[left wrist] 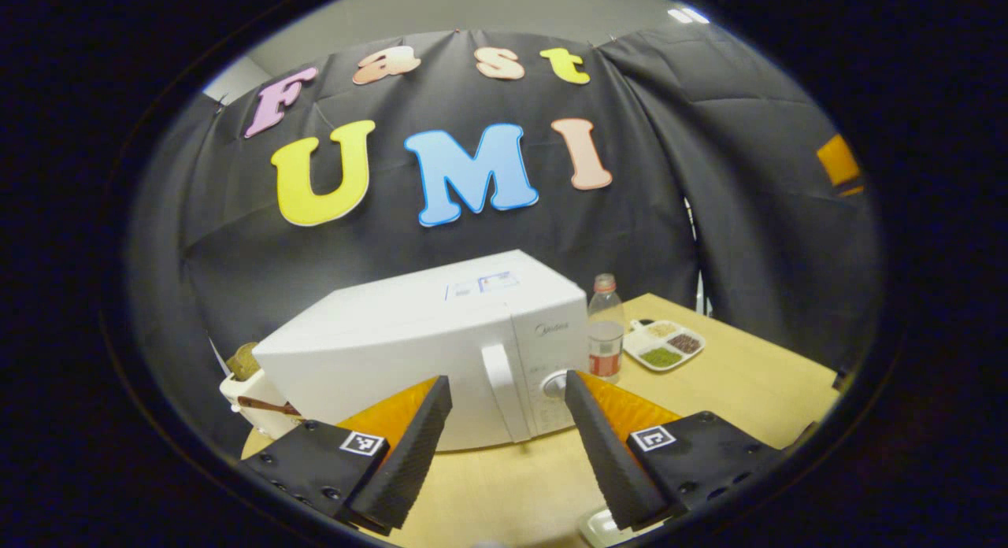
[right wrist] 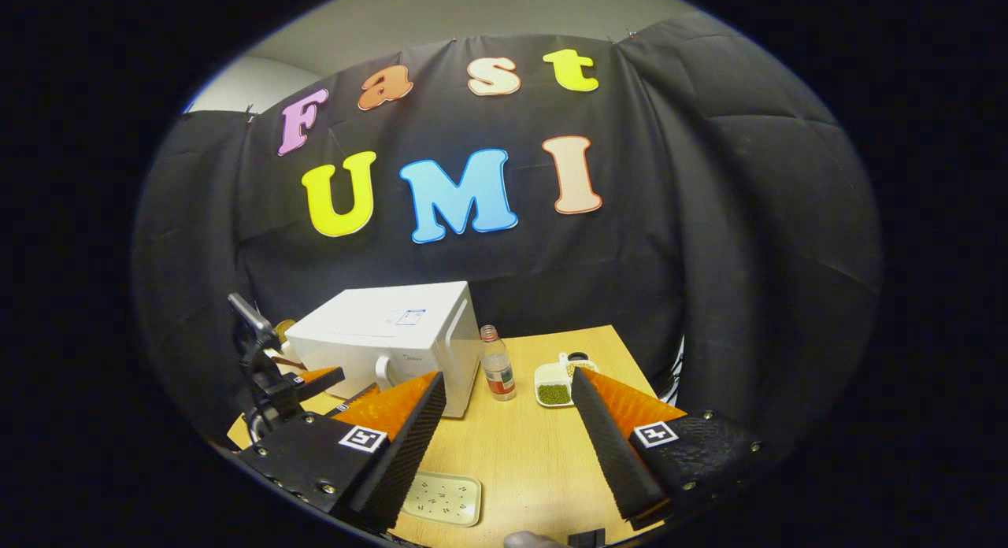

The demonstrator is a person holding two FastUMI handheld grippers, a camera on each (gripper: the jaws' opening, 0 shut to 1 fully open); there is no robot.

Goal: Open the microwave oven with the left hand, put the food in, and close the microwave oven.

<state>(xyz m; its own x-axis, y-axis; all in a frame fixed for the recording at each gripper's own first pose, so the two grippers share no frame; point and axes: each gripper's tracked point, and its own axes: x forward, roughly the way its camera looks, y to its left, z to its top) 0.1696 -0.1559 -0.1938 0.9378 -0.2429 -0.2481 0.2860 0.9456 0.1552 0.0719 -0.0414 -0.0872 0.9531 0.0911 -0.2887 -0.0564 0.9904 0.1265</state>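
Left gripper (left wrist: 508,390): fingers spread wide, nothing between them, held above the table (left wrist: 756,383) and aimed at the microwave (left wrist: 409,335). From here I see the door shut, its white handle (left wrist: 502,390) upright between my fingertips but farther off, not touched; a dial (left wrist: 556,384) sits just right of the handle.

Bottle (left wrist: 605,327) stands just beside the microwave's right end. Past it lies a divided tray (left wrist: 665,345) with four small heaps of grain, brown and green among them. This view also gives a pale jug-like item (left wrist: 248,390) behind the microwave's left end; I cannot tell what it is.

Right gripper (right wrist: 508,390): also released wide, empty, held farther back from the microwave (right wrist: 394,335). From here I get more of the table (right wrist: 543,453), and a flat pale plate (right wrist: 441,498) with dark specks lying near me, between the fingers. The left gripper (right wrist: 315,380) shows at left, in front of the microwave. Bottle (right wrist: 497,371) and tray (right wrist: 561,384) again to the right; whether the plate is the food I cannot tell
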